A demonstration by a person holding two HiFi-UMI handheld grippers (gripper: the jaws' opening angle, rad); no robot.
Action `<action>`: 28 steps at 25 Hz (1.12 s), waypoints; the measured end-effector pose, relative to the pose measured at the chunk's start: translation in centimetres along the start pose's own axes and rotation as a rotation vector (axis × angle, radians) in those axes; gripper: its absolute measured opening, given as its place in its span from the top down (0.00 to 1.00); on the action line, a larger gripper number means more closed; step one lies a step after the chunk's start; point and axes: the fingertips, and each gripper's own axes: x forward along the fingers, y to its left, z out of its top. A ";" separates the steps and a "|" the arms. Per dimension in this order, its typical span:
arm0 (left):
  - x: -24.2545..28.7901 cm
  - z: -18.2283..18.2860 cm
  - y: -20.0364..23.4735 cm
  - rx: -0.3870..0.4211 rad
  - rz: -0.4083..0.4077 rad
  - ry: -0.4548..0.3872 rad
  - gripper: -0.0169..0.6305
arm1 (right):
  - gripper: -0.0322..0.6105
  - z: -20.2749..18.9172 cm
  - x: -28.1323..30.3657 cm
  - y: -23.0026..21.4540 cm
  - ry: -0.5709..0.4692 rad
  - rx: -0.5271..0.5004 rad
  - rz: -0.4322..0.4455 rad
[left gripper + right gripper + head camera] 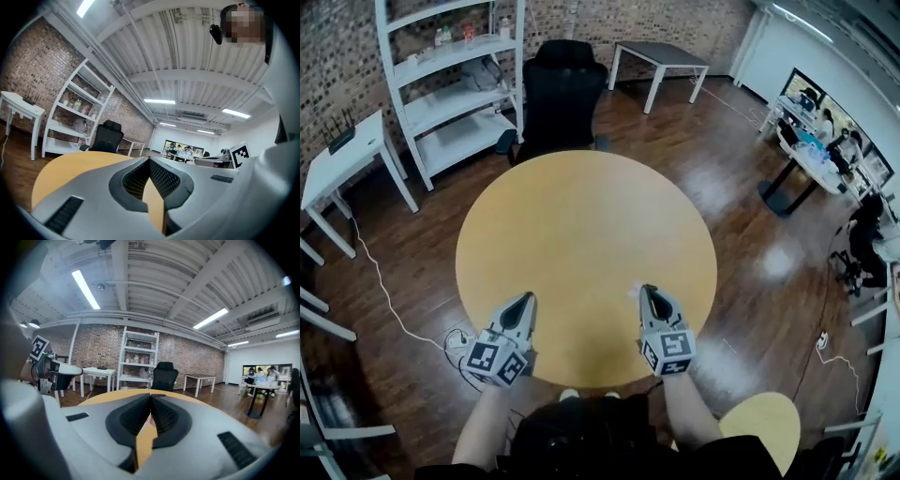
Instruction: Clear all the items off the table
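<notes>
The round yellow table [581, 225] has a bare top with nothing lying on it. Both grippers hover over its near edge, pointing away from me. My left gripper [528, 299] has its tips together and holds nothing; in the left gripper view [149, 160] only the tabletop [70, 166] shows past the jaws. My right gripper [645, 290] is shut, with a small pale pink scrap [633, 292] at its tip. In the right gripper view that scrap [152, 419] shows pinched between the jaws; what it is I cannot tell.
A black office chair [562, 94] stands at the table's far side. A white shelf unit [455, 84] and a white side table [342, 159] are at the back left, another white table [661, 61] at the back. A cable [384, 291] lies on the floor. A small yellow round top [764, 422] is at my right.
</notes>
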 end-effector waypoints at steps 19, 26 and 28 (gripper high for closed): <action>11.3 -8.7 -39.0 -0.101 -0.838 0.132 0.97 | 0.95 -8.2 -42.3 -22.8 -0.014 0.159 -0.920; 8.7 -13.5 -51.5 -0.111 -0.977 0.211 0.97 | 0.95 -11.8 -54.7 -24.5 -0.025 0.215 -1.064; 8.0 -14.7 -55.0 -0.129 -1.022 0.241 0.97 | 0.95 -12.1 -57.6 -24.3 -0.029 0.207 -1.109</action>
